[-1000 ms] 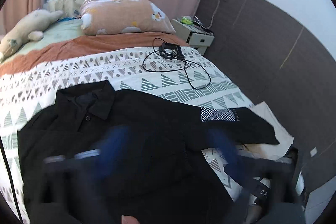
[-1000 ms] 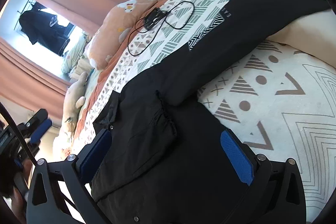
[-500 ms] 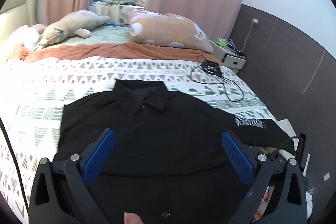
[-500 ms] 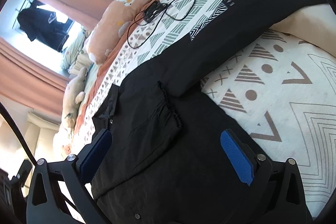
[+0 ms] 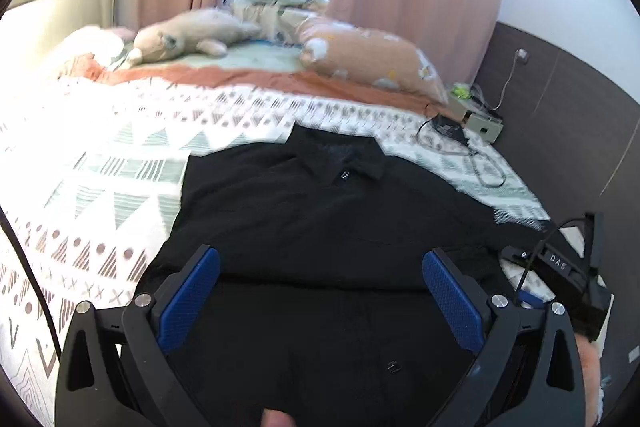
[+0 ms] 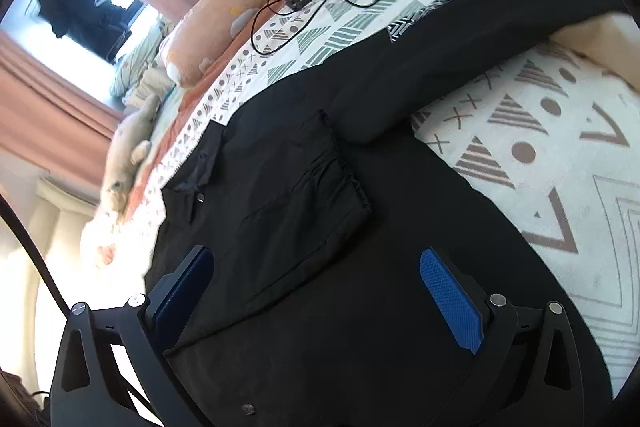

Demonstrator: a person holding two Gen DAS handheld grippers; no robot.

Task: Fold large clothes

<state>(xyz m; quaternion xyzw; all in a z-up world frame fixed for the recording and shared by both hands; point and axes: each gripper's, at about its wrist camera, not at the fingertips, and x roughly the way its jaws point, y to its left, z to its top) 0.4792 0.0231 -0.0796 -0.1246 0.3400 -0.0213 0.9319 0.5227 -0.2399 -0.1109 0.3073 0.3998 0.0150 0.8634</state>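
A black collared shirt [image 5: 320,219] lies front-up on a patterned bedspread [image 5: 100,195], its near portion folded up over the body in a straight crease; one sleeve is folded in across the chest, its gathered cuff [image 6: 340,163] lying on the front, while the other sleeve [image 6: 500,23] stretches out toward the bed's edge. The left gripper [image 5: 320,295] hangs low over the shirt's near half, blue pads wide apart and empty; the right gripper [image 6: 316,291] hangs over the folded sleeve, likewise spread and empty. The collar [image 5: 340,159] points toward the pillow [image 5: 372,55]; the shirt's length runs from the grippers toward the head of the bed.
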